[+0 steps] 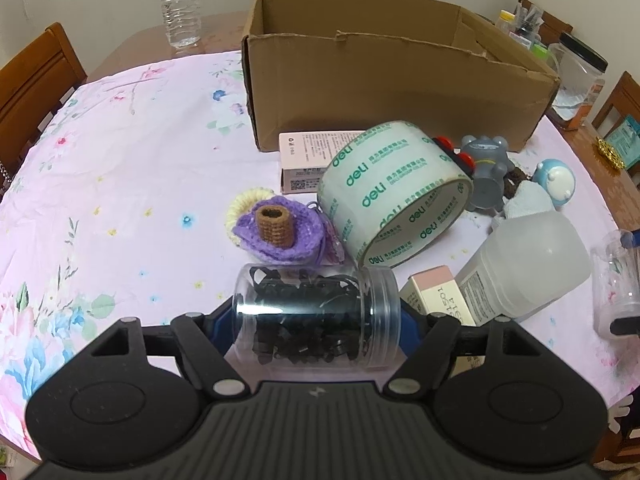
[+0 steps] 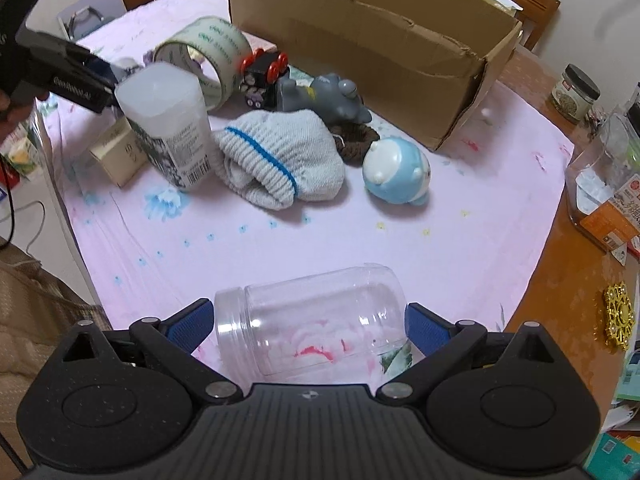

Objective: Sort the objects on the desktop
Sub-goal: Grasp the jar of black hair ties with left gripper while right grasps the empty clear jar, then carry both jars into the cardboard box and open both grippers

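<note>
Left wrist view: left tool [image 1: 318, 314] clamped across a clear jar of black bits [image 1: 316, 316], lying sideways, lid to the right, low over the worktop [image 1: 120, 184] with its floral cloth. Beyond: purple crochet piece [image 1: 280, 236], tape roll [image 1: 396, 192], pink carton [image 1: 308, 160], open cardboard box [image 1: 392, 92].

Right wrist view: right tool [image 2: 306, 326] spread wide, pads either side of an empty clear jar [image 2: 310, 324] on its side, lid to the left; contact uncertain. Further off: rolled socks [image 2: 280, 160], blue figurine [image 2: 396, 172], white bottle [image 2: 164, 120].
</note>
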`<state>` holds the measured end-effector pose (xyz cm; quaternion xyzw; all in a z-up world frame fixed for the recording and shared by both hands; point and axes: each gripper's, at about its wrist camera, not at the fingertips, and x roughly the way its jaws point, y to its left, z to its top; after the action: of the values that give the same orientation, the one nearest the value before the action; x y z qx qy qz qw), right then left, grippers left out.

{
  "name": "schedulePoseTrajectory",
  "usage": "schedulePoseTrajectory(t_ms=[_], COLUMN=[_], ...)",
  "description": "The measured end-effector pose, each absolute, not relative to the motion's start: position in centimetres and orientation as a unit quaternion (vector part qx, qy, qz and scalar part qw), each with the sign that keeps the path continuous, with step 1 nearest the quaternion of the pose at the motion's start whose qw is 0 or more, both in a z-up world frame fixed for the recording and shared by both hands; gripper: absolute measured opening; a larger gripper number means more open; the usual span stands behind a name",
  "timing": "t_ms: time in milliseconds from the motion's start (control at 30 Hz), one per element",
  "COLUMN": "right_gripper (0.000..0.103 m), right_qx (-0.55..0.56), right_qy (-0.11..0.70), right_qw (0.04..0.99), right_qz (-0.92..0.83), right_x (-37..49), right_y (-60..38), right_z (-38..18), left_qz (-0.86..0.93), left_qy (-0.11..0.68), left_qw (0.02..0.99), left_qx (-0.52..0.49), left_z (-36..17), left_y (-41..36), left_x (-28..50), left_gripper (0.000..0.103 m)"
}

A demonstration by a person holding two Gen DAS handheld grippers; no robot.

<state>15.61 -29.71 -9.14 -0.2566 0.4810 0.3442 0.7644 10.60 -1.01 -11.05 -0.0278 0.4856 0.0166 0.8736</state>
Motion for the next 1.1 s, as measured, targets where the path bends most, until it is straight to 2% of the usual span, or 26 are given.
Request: schedulePoseTrajectory(t_ms=[700, 1100], right_gripper=[0.099, 0.099], right_qx=[-0.232, -0.199], right_qy=[0.457, 0.430], right_qw=[0.797, 0.828], right_qz=[0.321, 0.300], right_x=[16.0, 16.7], right_y=[-28.0, -24.6], right_z=[-5.6, -1.9], left_qz=[-0.045, -0.105], left_qy=[0.475, 0.430], left_qw=[0.879, 0.897], left_qx=[0.018, 0.020], left_z=[-6.9, -2.6], left_y=[0.4, 2.0], left_x=[9.8, 11.8], left_gripper=[0.075, 0.075])
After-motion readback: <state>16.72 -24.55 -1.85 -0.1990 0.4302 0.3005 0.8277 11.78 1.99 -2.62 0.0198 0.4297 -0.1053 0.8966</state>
